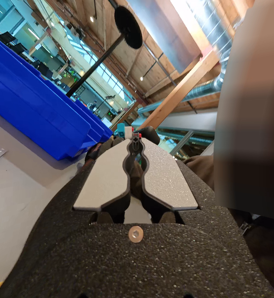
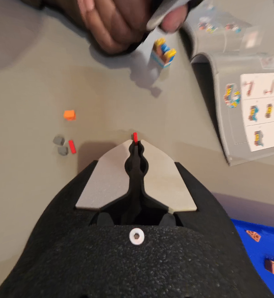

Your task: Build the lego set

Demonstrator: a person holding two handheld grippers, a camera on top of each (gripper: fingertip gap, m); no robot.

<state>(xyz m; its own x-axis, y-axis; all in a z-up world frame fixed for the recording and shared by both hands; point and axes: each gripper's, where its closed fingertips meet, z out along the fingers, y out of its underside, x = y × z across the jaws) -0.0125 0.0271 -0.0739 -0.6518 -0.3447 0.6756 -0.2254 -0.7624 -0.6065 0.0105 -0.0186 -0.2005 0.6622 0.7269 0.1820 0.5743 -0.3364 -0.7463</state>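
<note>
My left gripper [image 1: 135, 140] points up and is shut on a small lego assembly [image 1: 126, 131] with teal, white, red and dark grey parts. The right wrist view shows this assembly [image 2: 163, 52], with yellow, blue and brown parts, blurred and above the table beneath a hand [image 2: 116, 24] and a grey finger [image 2: 157, 21] of the left gripper. My right gripper [image 2: 135, 140] is shut on a small red piece [image 2: 135, 137] just over the grey table [image 2: 28, 80]. Loose on the table to its left lie an orange piece [image 2: 69, 114], two grey pieces [image 2: 58, 140] and a red plate [image 2: 72, 146].
An open instruction booklet [image 2: 254, 104] lies at the right. A blue bin [image 2: 254, 238] with brown pieces is at the lower right. Stacked blue bins [image 1: 36, 112] stand on the table left of the left gripper. A person's brown sleeve [image 1: 200, 167] is beside it.
</note>
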